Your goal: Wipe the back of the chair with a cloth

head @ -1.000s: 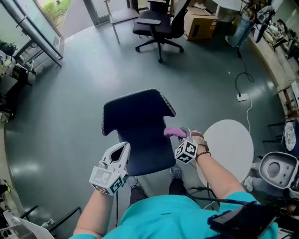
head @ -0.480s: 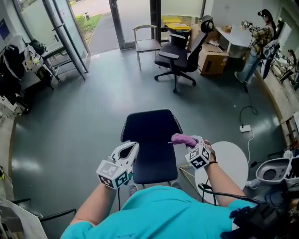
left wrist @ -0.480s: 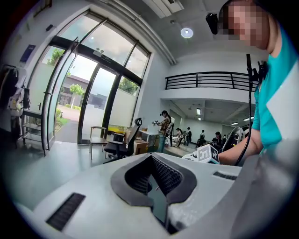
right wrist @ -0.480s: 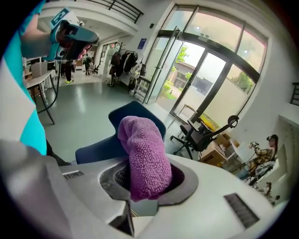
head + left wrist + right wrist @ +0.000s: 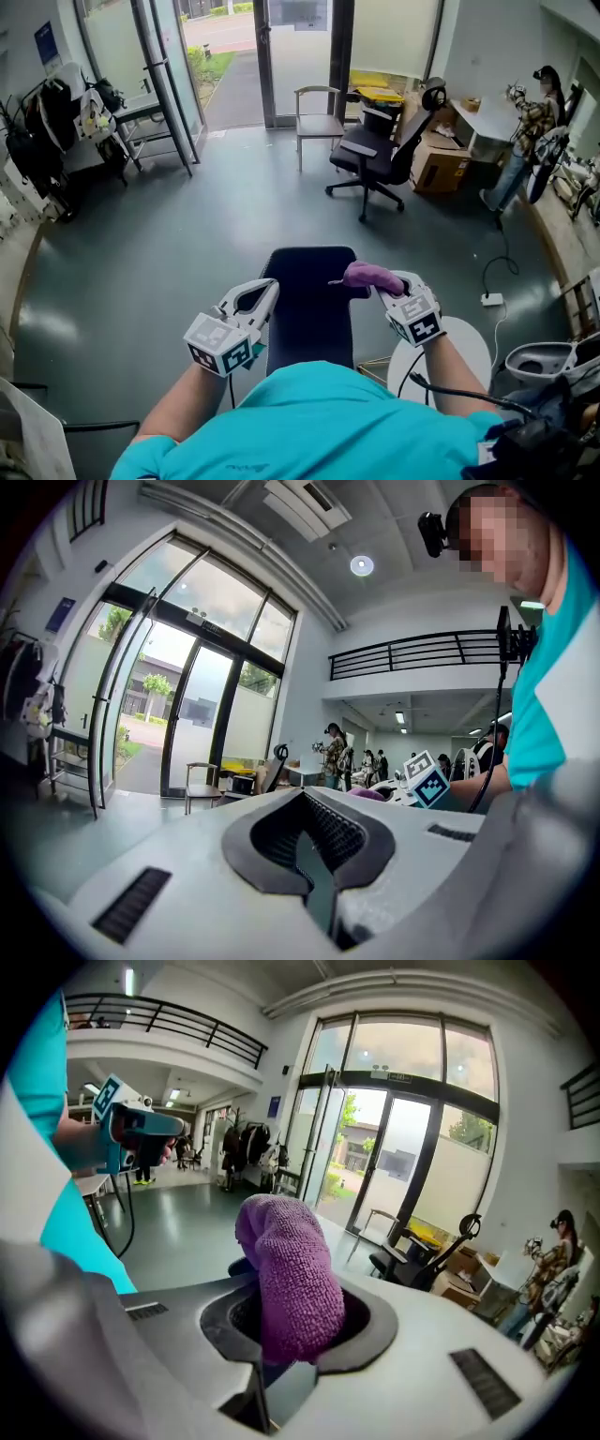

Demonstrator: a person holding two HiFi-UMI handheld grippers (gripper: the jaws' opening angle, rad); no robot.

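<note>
The dark navy chair [image 5: 309, 314] stands right in front of me, seen from above and behind, its back edge between my two grippers. My right gripper [image 5: 382, 284] is at the chair's right edge, shut on a purple cloth [image 5: 367, 275] that bulges out over the jaws toward the chair. In the right gripper view the cloth [image 5: 291, 1279] fills the jaw opening of that gripper [image 5: 281, 1363]. My left gripper [image 5: 265, 291] hovers at the chair's left edge, and in its own view that gripper [image 5: 309, 860] has its jaws shut with nothing between them.
A white round table [image 5: 464, 352] sits close at my right. Farther off are a black office chair [image 5: 375, 150], a light-framed chair [image 5: 317, 105], a cardboard box [image 5: 441, 161] and a person [image 5: 530, 117] by a desk. A power strip [image 5: 490, 300] lies on the floor.
The head view has tilted up, showing more of the room, and the chair now sits lower and narrower in frame. Both grippers stay at its sides; the cloth is still held.
</note>
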